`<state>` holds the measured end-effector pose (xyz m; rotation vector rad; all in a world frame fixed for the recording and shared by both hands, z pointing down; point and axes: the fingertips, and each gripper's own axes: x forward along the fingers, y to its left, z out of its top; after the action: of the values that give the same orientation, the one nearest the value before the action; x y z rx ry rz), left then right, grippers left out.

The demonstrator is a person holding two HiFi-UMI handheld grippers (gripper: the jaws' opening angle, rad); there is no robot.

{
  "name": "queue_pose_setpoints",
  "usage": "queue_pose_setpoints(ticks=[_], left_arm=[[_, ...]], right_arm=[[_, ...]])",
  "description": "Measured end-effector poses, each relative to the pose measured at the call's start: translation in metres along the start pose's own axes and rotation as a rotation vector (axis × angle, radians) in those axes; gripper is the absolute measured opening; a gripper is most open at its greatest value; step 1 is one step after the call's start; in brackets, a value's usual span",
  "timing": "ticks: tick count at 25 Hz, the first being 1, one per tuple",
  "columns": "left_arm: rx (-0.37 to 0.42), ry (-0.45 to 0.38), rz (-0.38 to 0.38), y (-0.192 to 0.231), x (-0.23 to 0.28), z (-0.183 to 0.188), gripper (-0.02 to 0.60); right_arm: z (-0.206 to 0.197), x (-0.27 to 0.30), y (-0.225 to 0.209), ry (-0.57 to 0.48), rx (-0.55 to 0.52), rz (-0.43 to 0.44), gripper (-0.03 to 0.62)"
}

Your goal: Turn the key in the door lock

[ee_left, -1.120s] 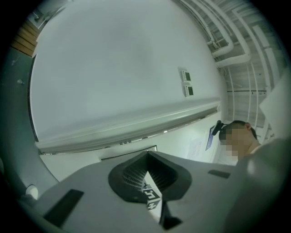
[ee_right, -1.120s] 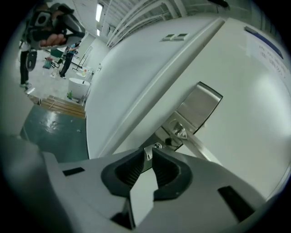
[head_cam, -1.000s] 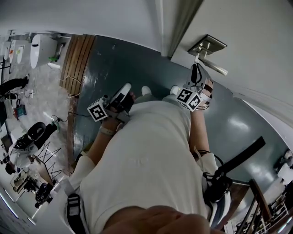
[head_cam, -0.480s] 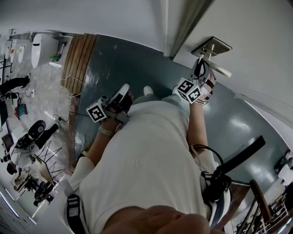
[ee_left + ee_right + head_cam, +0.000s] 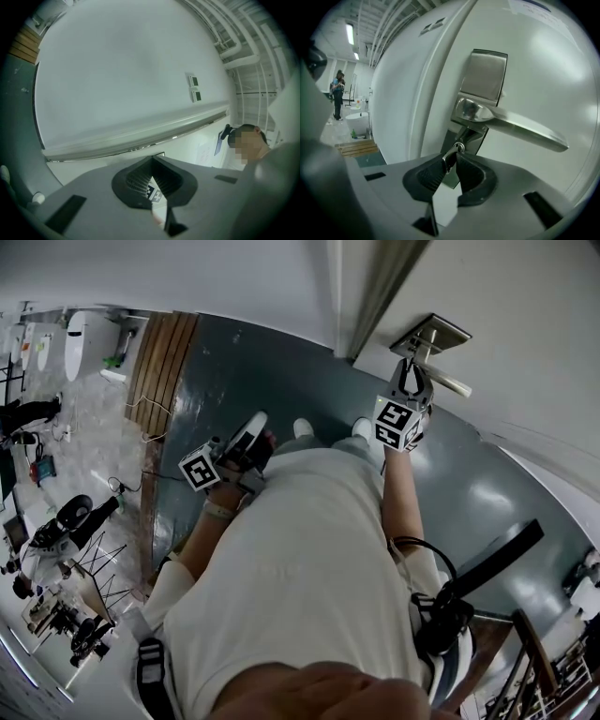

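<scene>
A small metal key (image 5: 451,157) sticks out of the lock under the lever handle (image 5: 520,126) on the steel lock plate (image 5: 485,75) of the white door (image 5: 525,334). My right gripper (image 5: 450,160) points at the lock, and its jaws have just been closing with the key's head between the tips. The key leans on the left pad (image 5: 433,173), with a slim gap on the other side. From the head view, the right gripper (image 5: 410,371) reaches up to the handle (image 5: 441,381). My left gripper (image 5: 251,432) hangs low by the person's waist, with its tips together (image 5: 152,161) and nothing held.
The door frame (image 5: 375,287) runs beside the lock. A wooden platform (image 5: 159,357) and several pieces of equipment (image 5: 56,521) lie on the floor to the left. A person (image 5: 336,93) stands far off near a white tub (image 5: 358,119).
My right gripper has rolled about its axis, so its marker cube shows a different face, and it has shifted slightly toward the handle. The left gripper has stayed put.
</scene>
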<state>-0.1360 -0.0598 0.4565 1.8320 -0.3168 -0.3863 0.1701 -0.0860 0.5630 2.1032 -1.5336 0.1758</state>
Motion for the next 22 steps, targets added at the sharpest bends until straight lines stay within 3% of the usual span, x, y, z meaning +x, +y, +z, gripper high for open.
queue_pose_setpoints(ticks=[6,22], left_arm=[[-0.029,-0.006,-0.012,0.003,0.004,-0.004,0.008],[-0.023,-0.059,-0.01,-0.01,0.025,-0.011,0.008]], right_arm=[[0.001,0.002,0.006,0.015,0.125,0.077,0.075],[0.0,0.005,-0.014,0.0,0.959,0.389,0.075]])
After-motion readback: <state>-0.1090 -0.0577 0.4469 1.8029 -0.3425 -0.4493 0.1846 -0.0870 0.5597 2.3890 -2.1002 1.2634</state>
